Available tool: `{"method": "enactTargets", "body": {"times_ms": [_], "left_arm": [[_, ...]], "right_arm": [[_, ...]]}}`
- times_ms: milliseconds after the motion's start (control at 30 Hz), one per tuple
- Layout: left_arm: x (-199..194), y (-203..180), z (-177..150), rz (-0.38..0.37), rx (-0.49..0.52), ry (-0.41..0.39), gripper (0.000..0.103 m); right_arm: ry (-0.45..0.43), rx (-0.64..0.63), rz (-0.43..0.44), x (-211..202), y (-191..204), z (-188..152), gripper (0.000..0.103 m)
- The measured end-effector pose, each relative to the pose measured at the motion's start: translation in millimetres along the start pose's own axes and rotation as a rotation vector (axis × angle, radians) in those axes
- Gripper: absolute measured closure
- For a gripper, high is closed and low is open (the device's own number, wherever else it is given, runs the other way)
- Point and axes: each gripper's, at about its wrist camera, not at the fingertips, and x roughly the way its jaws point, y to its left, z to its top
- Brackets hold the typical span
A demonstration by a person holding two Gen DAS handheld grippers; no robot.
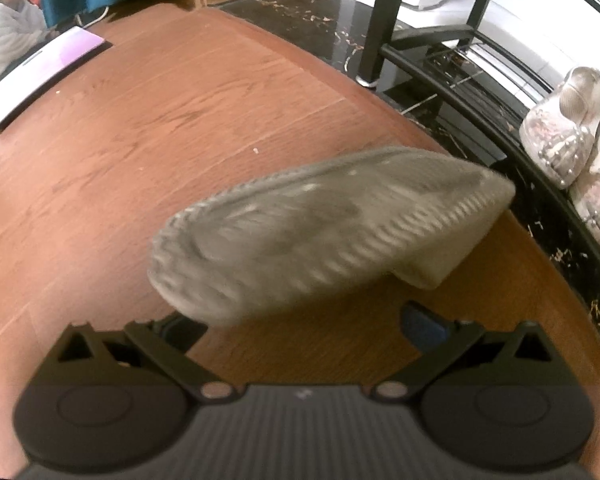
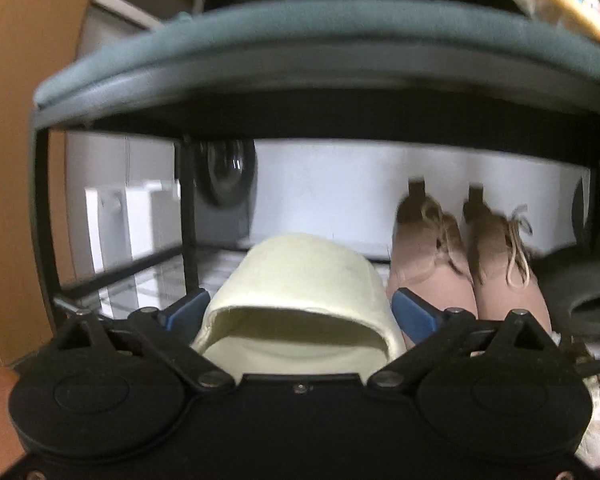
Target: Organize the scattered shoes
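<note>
While the right gripper (image 2: 300, 312) sits at the black metal shoe rack (image 2: 112, 268), we see its blue-tipped fingers wide apart, flanking a cream felt slipper (image 2: 300, 280) beside tan lace-up heeled boots (image 2: 464, 264). Our left gripper (image 1: 300, 320) is spread wide too; a grey ribbed-sole slipper (image 1: 324, 232) hangs blurred, sole up, above the brown wood floor (image 1: 140, 140); whether it's gripped, we cannot tell.
</note>
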Motion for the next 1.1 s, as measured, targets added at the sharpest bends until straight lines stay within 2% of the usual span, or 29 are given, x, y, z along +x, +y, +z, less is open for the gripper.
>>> {"method": "enactTargets", "body": {"times_ms": [100, 200, 400, 633, 767, 833, 867, 967, 1000, 1033, 1100], "left_arm": [[0.8, 1.0, 0.2, 0.001, -0.002, 0.005, 0.001], [3.0, 0.8, 0.6, 0.0, 0.0, 0.017, 0.001], [4.4, 1.2, 1.2, -0.006, 0.0, 0.023, 0.001], [10.8, 0.9, 1.7, -0.005, 0.006, 0.034, 0.001], [11.5, 3.5, 1.3, -0.002, -0.014, 0.036, 0.001], [14.3, 7.6, 1.1, 0.015, -0.043, 0.053, 0.001], [15.3, 9.6, 1.5, 0.027, -0.056, 0.058, 0.001], [16.4, 23.8, 2.3, 0.091, -0.151, 0.057, 0.001], [16.0, 27.9, 2.6, 0.109, -0.179, 0.053, 0.001], [15.2, 32.0, 2.8, 0.127, -0.206, 0.047, 0.001], [12.4, 38.2, 3.8, 0.169, -0.243, 0.029, 0.001]], "right_arm": [[-0.029, -0.042, -0.009, 3.7, 5.3, -1.1, 0.004], [0.056, -0.034, 0.016, 21.8, 6.3, -6.8, 0.003], [0.112, 0.012, -0.02, 57.9, 1.3, 0.1, 0.004], [0.244, 0.131, -0.026, 107.7, -14.5, 10.8, 0.002], [0.131, 0.209, 0.033, 81.4, -29.3, 10.2, 0.0], [0.045, 0.237, 0.1, 44.4, -35.1, 6.7, 0.0], [0.042, 0.252, 0.167, 17.6, -37.5, 0.1, 0.0], [0.178, 0.283, 0.345, -16.1, -37.8, -27.5, 0.0], [0.218, 0.285, 0.375, -20.0, -36.5, -34.8, 0.0], [0.329, 0.278, 0.427, -20.9, -31.4, -55.9, 0.0], [0.457, 0.295, 0.449, -16.6, -25.2, -87.1, 0.0]]}}
